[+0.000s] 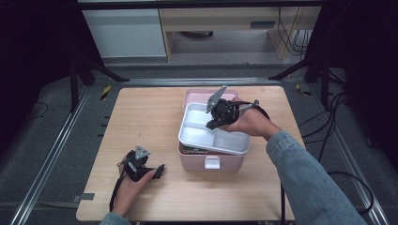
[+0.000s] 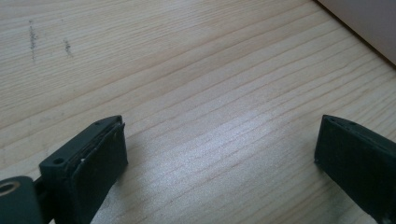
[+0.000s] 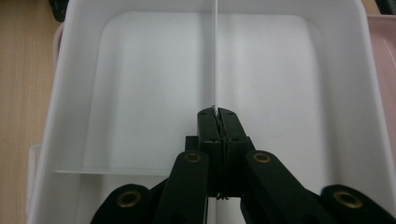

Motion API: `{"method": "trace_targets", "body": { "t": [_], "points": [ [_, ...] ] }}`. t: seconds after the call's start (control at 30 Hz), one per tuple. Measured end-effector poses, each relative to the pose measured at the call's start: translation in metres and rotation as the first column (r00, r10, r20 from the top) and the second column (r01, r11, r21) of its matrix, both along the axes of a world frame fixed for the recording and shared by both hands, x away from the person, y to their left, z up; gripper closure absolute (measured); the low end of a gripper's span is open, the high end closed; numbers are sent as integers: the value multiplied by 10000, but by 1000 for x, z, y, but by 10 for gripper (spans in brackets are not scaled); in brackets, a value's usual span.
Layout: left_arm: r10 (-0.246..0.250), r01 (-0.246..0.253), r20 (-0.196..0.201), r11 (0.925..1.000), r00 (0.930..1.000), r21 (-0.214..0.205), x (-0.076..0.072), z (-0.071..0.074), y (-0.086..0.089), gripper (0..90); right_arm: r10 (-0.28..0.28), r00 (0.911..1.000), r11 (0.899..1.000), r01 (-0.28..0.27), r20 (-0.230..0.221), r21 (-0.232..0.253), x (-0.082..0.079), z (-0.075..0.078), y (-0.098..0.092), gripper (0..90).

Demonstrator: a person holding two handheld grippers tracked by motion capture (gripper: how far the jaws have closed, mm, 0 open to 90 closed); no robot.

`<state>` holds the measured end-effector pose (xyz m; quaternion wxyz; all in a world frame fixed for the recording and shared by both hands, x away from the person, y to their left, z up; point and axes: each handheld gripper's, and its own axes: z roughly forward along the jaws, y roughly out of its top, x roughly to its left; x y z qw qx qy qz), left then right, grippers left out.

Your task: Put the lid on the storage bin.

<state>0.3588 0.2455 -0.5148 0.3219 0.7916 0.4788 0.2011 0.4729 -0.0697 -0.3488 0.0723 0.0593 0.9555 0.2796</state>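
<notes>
Two black jaws of the right gripper (image 3: 218,116) stand pressed together on the thin upright divider (image 3: 216,56) of a white tray (image 3: 140,93), the wall pinched between the pads at its near end while the rest of it runs straight away toward the tray's far wall. To either side of that divider the tray's compartments lie bare and white, and a lower cross wall marks off another section close to the gripper's body. In the high view the right gripper (image 1: 215,123) comes in from the right, held in the person's right hand (image 1: 251,123), and the white tray (image 1: 199,136) sits skewed across the top of a pink box (image 1: 197,161), its corners overhanging the box's rim; something dark and greenish shows inside the box under the tray's front edge. The box's pink lid (image 1: 193,96) stands open behind it, and a white latch (image 1: 212,162) shows on the front wall. Well apart from all this, at the near left of the wooden table (image 1: 145,122), the left gripper (image 1: 159,171) rests low over the tabletop in the left hand (image 1: 133,183). Its jaws stand wide with bare wood grain (image 2: 210,116) between them, and a pink edge of the box (image 2: 369,23) shows in the far corner of the left gripper view.
</notes>
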Motion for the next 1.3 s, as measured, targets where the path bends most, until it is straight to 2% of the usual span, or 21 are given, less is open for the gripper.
{"method": "trace_targets", "body": {
  "t": [0.17,0.47,0.6,0.7,0.8,0.87,0.93,1.03,1.13,1.2,1.3],
  "points": [
    [-4,4,0,10000,10000,2,0,0,0,16,81,10000,10000,-81,-49,33,-1,-7,2,900],
    [-3,3,-3,10000,10000,7,0,0,0,16,462,9989,9989,-461,-51,60,-3,-10,7,896],
    [-2,2,-3,10000,10000,7,0,0,0,16,661,9975,9978,-660,-261,48,-4,-11,8,888],
    [-1,1,-3,10000,10000,4,0,0,0,16,825,9962,9963,-830,-263,-220,-6,-17,12,885],
    [0,0,-2,10000,10000,3,0,0,0,16,753,9964,9971,-756,-397,-48,-5,-22,9,870],
    [5,-5,-3,10000,10000,0,0,0,0,16,576,9967,9983,-568,-566,157,-5,-25,7,831],
    [-5,5,-4,10000,10000,2,0,0,0,16,506,9970,9987,-501,-580,102,-5,-26,6,754],
    [6,-6,-10,10000,10000,-10,0,0,0,16,2,9977,9986,34,-675,526,-7,-23,3,651],
    [3,-3,-18,10000,10000,11,0,0,0,16,-408,9973,9966,449,-604,686,-8,-20,-1,560],
    [-1,1,-9,10000,10000,2,0,0,0,16,-809,9955,9926,850,-497,866,-8,-19,-4,491],
    [-51,51,-23,10000,10000,-1,1,0,0,14,-1572,9871,9810,1596,-301,1105,-8,-17,-10,382]
  ]
}}
